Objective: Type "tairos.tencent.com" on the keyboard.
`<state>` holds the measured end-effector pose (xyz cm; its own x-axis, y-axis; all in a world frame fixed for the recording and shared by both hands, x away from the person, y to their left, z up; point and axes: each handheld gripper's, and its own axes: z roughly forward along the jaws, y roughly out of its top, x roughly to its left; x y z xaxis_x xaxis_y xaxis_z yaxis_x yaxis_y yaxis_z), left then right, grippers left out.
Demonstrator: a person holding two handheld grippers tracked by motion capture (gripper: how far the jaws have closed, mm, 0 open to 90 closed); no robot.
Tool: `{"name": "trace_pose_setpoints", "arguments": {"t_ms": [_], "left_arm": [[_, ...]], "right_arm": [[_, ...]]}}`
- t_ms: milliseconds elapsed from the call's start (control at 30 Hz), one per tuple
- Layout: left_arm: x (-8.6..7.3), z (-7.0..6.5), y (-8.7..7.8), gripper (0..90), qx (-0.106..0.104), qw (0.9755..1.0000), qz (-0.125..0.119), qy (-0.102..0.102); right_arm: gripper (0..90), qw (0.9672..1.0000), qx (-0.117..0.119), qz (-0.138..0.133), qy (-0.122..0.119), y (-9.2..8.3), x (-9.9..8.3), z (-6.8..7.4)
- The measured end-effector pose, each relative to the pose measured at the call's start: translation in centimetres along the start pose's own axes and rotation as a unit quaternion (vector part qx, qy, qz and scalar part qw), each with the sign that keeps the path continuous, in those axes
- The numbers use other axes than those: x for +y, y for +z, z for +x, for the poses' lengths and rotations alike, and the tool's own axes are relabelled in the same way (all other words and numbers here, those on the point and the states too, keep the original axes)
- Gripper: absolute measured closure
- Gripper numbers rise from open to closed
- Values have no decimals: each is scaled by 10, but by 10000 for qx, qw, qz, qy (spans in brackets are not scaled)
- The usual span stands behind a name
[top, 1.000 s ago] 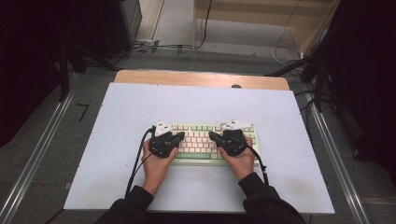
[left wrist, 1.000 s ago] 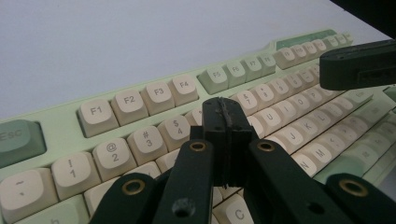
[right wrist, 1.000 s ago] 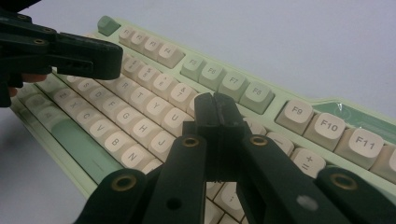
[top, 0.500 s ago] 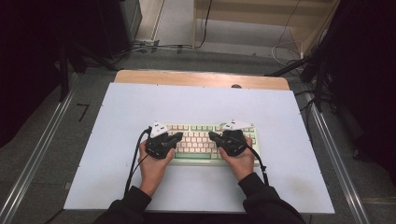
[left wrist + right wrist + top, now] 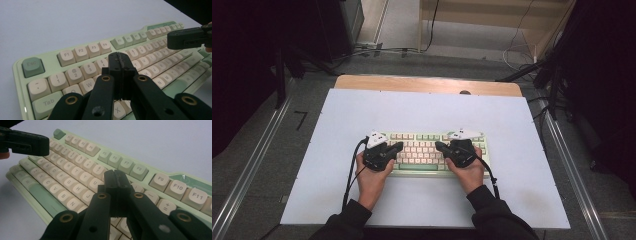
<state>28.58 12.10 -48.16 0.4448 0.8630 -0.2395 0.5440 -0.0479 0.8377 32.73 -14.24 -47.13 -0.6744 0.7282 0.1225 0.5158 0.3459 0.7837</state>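
Both claws pinched closed, empty, left gripper (image 5: 120, 58) and right gripper (image 5: 115, 176) hover over keyboard (image 5: 422, 150) at frame centre; probably typing, so tap one key straight down with tip.

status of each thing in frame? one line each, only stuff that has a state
left gripper: jaws shut, empty, tips over the keyboard's left half, near the number row.
right gripper: jaws shut, empty, tips over the keyboard's right half.
keyboard: flat on the table, right way up, keycaps in place where visible.
table: white top, keyboard near the person's edge.
Key contact by either tip: cannot tell.
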Motion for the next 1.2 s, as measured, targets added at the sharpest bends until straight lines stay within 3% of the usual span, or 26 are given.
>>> {"name": "trace_pose_setpoints", "arguments": {"t_ms": [700, 1200], "left_arm": [[-3, 7, -8, 900, 93, 10000, -15, -23], [-3, 12, -10, 900, 148, 9999, -38, -60]], "right_arm": [[883, 10000, -53, 23, -33, 2, -1, 0], [883, 9989, -274, 341, -193, 19, -8, -2]]}}
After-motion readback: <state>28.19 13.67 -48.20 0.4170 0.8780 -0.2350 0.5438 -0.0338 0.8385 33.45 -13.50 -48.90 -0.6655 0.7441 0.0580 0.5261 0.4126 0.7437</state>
